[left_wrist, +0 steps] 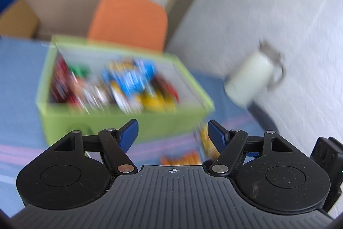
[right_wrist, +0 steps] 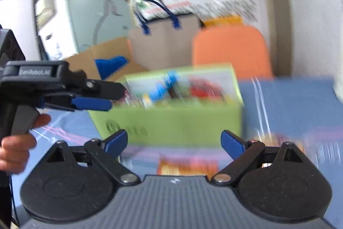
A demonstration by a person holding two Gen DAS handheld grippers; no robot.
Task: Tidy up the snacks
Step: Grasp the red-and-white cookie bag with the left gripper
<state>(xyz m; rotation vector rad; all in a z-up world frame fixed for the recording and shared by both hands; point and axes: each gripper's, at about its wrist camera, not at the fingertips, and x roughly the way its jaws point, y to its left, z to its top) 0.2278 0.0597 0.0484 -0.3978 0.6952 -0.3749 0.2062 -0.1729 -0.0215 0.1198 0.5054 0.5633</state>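
1. Snacks (left_wrist: 120, 87) in mixed red, blue, yellow and white wrappers fill a green box (left_wrist: 150, 123) that stands on a blue tablecloth (left_wrist: 19, 78); both views are blurred, so no label can be read.
2. Orange packet (left_wrist: 182, 159) lies flat on the cloth on the near side of the box, outside it, and a second yellow-orange packet (left_wrist: 206, 141) lies just beside it toward the right finger of the left gripper.
3. Left gripper (left_wrist: 172, 132) hangs above these loose packets with its blue-tipped fingers (left_wrist: 128, 134) spread apart, nothing between them and touching nothing.
4. Right gripper (right_wrist: 174, 143) is likewise spread wide and empty, over the same orange packet (right_wrist: 188, 165), with the green box (right_wrist: 178, 121) beyond it.
5. From the right wrist view the left gripper (right_wrist: 96, 98) shows side-on at the left, held in a hand (right_wrist: 17, 147), its tips reaching to the near left corner of the box; whether they touch it cannot be told.
6. White mug (left_wrist: 250, 76) stands on the cloth right of the box, near the wall.
7. Orange chair (left_wrist: 130, 18) stands behind the table, with a brown bag with blue handles (right_wrist: 165, 44) and cardboard boxes (right_wrist: 103, 57) farther back.
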